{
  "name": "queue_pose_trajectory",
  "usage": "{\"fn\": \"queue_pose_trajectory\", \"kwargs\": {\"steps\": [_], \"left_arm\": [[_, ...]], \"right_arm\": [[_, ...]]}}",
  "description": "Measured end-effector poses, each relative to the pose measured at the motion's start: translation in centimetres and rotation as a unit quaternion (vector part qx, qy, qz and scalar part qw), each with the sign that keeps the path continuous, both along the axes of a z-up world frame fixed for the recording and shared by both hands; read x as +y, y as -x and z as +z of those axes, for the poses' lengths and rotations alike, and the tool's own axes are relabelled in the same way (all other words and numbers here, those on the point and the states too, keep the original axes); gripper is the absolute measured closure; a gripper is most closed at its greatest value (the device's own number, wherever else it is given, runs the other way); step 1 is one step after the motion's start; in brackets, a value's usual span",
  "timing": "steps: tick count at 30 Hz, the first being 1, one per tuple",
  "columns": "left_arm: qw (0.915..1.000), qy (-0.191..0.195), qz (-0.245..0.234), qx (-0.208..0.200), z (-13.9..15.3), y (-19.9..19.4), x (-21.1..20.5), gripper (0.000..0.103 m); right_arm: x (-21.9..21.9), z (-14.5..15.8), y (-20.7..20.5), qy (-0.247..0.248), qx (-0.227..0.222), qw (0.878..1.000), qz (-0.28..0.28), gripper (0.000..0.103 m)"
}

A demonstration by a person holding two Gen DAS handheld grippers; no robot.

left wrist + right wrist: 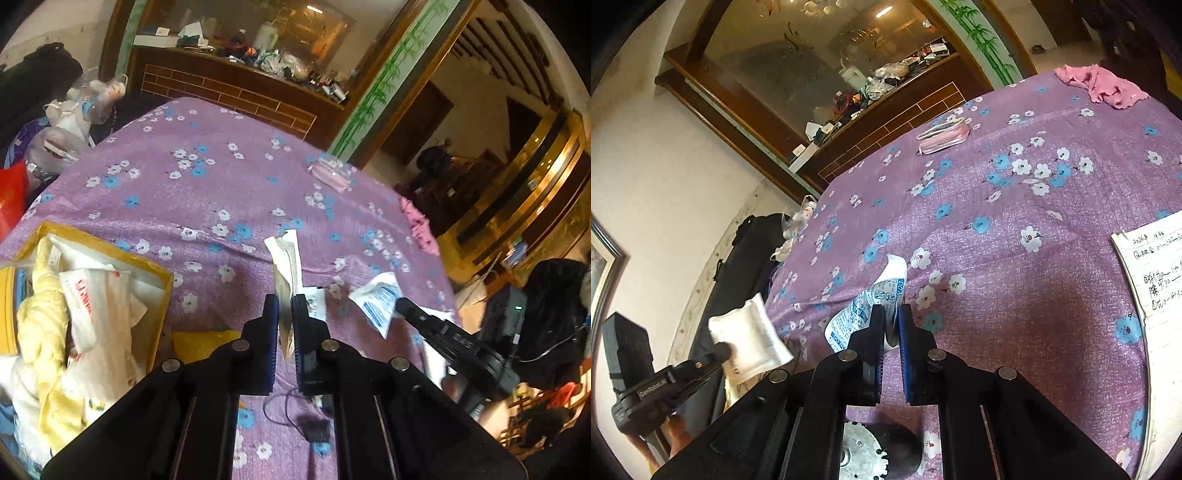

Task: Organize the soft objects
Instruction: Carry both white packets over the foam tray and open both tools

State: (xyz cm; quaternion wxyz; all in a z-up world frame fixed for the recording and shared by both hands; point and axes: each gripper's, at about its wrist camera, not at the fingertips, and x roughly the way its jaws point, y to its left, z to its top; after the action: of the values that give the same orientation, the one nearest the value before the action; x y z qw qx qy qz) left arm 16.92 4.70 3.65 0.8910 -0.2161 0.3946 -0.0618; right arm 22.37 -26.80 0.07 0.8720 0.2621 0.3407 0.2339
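My left gripper (283,301) is shut on a white soft packet (286,258) and holds it above the purple flowered tablecloth (207,199). The same packet (750,338) and left gripper (722,350) show at the left of the right wrist view. My right gripper (891,312) is shut on a white packet with blue print (871,299), also lifted; it shows in the left wrist view (380,299) with the right gripper (400,304). A yellow-edged box (162,284) at the left holds a yellow cloth (40,314) and white bags (99,299).
A pink pouch (943,136) (332,173) lies on the far part of the table. A pink cloth (1102,85) (419,225) lies at the far right edge. A handwritten notepad (1152,280) lies at the right. A cluttered wooden ledge (236,77) stands behind the table.
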Motion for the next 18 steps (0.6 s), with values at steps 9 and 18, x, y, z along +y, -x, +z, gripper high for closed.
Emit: {"fn": "queue_pose_trajectory", "kwargs": {"steps": [9,18], "left_arm": [[0.9992,0.041,-0.003,-0.006,0.0,6.1,2.5,0.098],[0.9967,0.070,0.039,-0.003,-0.7,10.8,7.0,0.098]], "right_arm": [[1.5,1.5,2.2,0.001,-0.058,0.998,0.031,0.097],[7.4,2.3,7.1,0.018,-0.077,0.993,0.090,0.097]]}}
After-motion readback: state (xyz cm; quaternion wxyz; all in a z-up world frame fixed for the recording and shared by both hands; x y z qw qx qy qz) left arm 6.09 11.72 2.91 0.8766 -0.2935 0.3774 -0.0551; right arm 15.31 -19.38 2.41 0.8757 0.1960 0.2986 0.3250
